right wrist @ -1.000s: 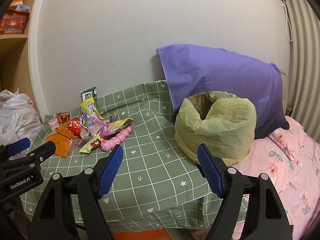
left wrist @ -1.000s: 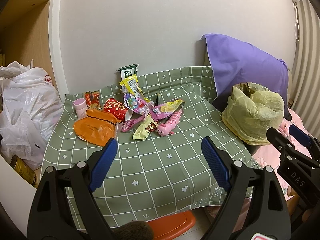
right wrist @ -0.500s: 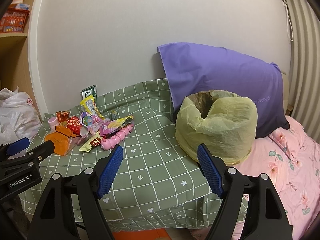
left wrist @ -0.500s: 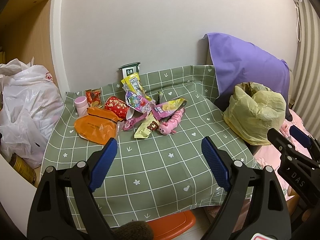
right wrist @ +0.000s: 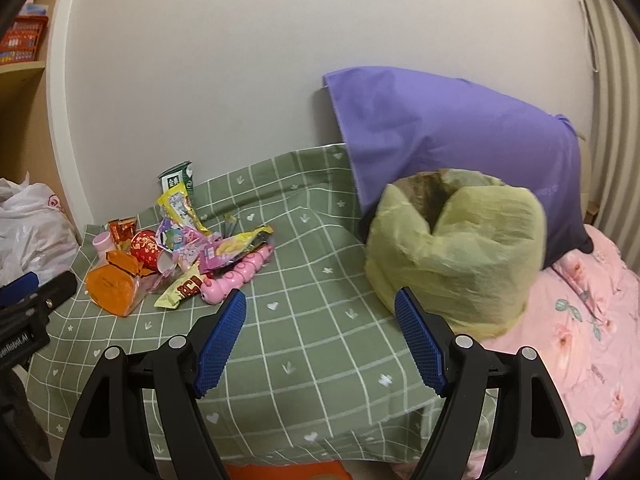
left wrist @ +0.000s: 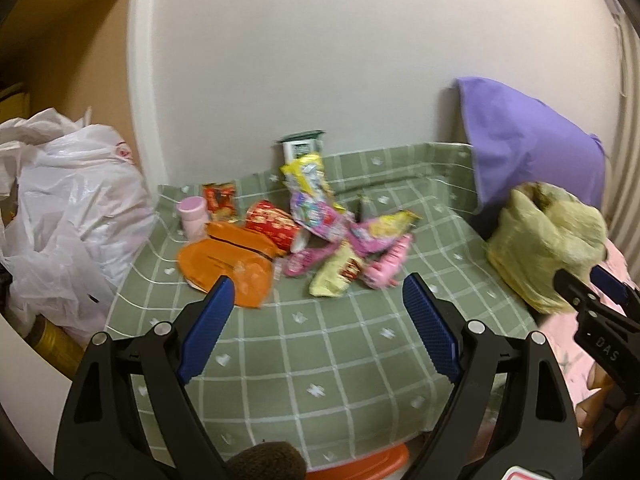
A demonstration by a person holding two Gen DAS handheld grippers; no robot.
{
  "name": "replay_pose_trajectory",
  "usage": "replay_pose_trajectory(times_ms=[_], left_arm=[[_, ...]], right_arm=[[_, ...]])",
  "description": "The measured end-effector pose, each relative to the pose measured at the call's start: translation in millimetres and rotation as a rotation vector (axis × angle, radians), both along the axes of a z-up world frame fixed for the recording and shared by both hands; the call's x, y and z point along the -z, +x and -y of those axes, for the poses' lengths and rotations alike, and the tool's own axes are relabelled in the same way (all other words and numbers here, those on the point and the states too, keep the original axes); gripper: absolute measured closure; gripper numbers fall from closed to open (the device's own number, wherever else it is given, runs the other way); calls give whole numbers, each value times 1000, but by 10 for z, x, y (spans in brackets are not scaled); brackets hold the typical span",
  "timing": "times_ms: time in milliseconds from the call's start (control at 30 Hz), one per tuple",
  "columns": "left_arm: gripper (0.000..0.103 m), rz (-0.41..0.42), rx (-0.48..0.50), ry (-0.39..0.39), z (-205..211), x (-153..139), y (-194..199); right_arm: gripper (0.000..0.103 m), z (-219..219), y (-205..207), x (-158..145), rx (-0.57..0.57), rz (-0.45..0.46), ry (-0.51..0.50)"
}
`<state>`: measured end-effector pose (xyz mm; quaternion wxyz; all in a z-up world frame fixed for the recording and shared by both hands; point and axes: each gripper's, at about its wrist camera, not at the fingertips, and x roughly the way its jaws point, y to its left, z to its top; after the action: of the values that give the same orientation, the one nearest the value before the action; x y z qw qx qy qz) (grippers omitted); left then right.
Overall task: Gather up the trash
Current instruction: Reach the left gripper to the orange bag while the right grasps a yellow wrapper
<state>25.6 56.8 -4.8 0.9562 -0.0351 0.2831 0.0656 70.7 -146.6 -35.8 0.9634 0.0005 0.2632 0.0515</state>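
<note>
While both grippers are held released and empty, the left gripper [left wrist: 316,318] is seen facing wrappers [left wrist: 304,224] piled near the tablecloth's [left wrist: 320,360] back-left corner; the right gripper [right wrist: 320,340] is aimed between those and a yellow trash bag [right wrist: 456,256] at the right edge.

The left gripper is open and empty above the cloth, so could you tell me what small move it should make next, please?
Probably ease the left gripper forward toward the orange wrapper, the nearest piece of the pile; nothing is held yet, and the yellow trash bag stands open.
</note>
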Motion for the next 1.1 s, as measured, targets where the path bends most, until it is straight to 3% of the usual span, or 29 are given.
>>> replay_pose_trajectory(times_ms=[233, 367, 533, 633, 767, 800, 900, 1000, 1100], left_arm=[[21, -20, -123, -11, -483, 145, 398], [21, -30, -151, 7, -697, 250, 721], [21, -52, -180, -35, -955, 372, 1110], [21, -63, -173, -66, -1070, 412, 1322], [20, -71, -86, -101, -1133, 387, 1690], [20, -80, -74, -146, -1173, 380, 1785], [20, -97, -84, -206, -1210, 408, 1865], [20, -117, -152, -122, -1162, 453, 1750], [20, -146, -227, -153, -1212, 496, 1503]], right_arm=[[30, -316, 533, 17, -76, -9, -23], [30, -470, 757, 22, -97, -9, -33], [30, -645, 1010, 8, -114, -12, -45], [30, -730, 1164, 37, -110, -40, -65], [30, -771, 1347, 115, -95, -72, -70], [30, -766, 1392, 139, -94, -81, -72], [30, -753, 1544, 192, -145, -82, -67], [30, -836, 1827, 216, -247, -86, -82], [30, -1023, 2168, 176, -364, -91, -45]])
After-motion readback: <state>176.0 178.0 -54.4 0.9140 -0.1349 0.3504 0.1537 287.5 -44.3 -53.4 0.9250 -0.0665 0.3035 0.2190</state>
